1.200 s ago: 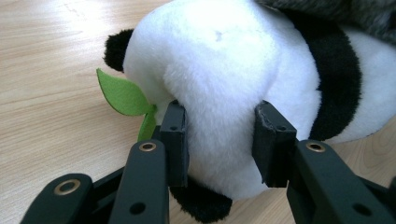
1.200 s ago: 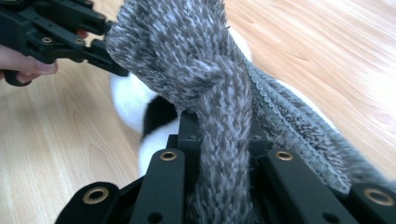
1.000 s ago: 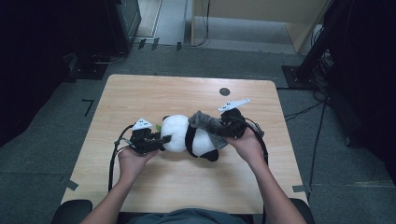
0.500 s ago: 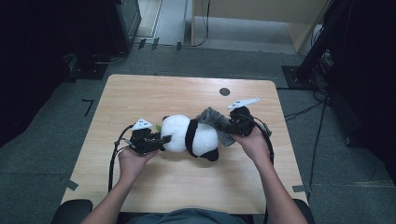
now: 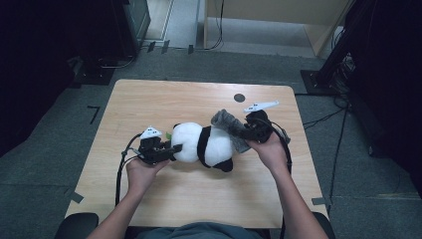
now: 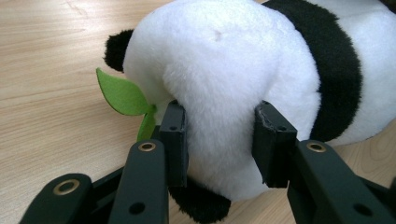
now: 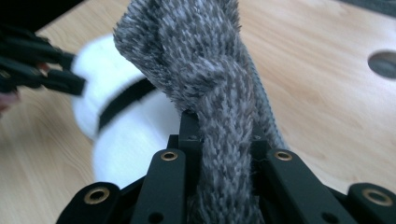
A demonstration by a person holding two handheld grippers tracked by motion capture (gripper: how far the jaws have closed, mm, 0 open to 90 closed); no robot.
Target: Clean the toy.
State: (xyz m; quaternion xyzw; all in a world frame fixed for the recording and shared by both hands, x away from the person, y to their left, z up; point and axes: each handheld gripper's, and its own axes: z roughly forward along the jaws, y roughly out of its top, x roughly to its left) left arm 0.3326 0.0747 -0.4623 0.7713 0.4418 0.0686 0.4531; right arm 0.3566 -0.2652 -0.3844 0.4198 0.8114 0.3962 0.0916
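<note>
The light wooden table (image 5: 164, 199) carries the black and white plush panda (image 5: 206, 144), which lies on its side near the middle, between my two hands. My left gripper (image 6: 219, 140) pinches the white furry head of the panda between both jaws. My right gripper (image 7: 224, 135) is closed tight on the grey knitted cloth (image 7: 205, 70), which rises just beside the panda's body. A small green felt leaf (image 6: 122, 95) sticks out at the panda's head.
</note>
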